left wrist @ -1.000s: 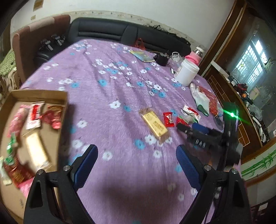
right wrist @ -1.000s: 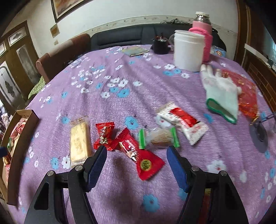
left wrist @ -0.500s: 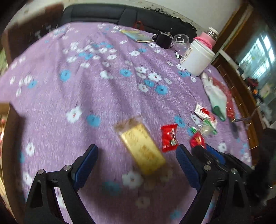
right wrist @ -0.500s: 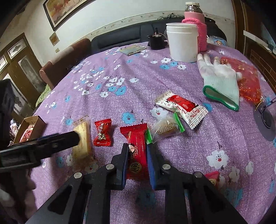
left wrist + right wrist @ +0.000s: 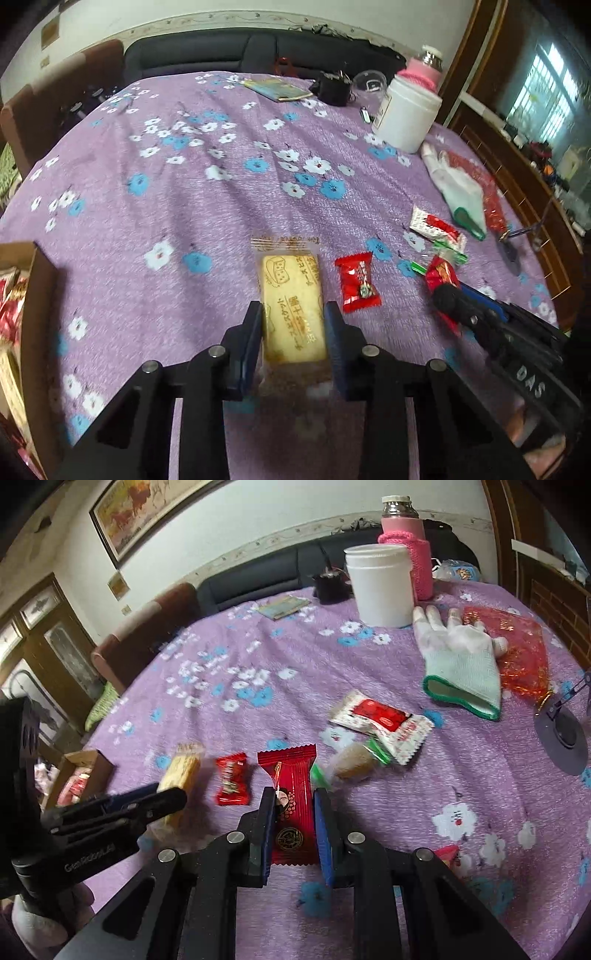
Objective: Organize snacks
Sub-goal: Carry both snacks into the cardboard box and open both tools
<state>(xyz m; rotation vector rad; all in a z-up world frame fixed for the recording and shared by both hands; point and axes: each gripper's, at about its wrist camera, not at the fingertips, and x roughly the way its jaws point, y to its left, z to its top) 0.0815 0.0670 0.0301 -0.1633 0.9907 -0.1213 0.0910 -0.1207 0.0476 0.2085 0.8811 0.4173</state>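
Two grippers work over a desk [image 5: 221,192] covered in a purple flowered cloth. At the far left edge, a cardboard box [image 5: 35,280] holds several wrapped snacks, red and pale ones among them. Next comes the left gripper [image 5: 293,325], its jaws closed against the long sides of a yellow biscuit packet [image 5: 291,295] that lies on the cloth. Just to the right of that packet sits a small red candy [image 5: 356,282], apart from both grippers. Further right, the right gripper [image 5: 294,819] has its jaws clenched on a long red snack packet [image 5: 291,790], which points away from the camera. Beside that packet's far end lies a clear wrapper with green ends [image 5: 351,762], touching a white-and-red sachet [image 5: 382,722]. Beyond these, a pale work glove [image 5: 458,664] with a green cuff overlaps a red mesh bag [image 5: 521,653]. A white tub [image 5: 380,585] and a bottle in a pink knitted sleeve [image 5: 406,550] stand at the back.
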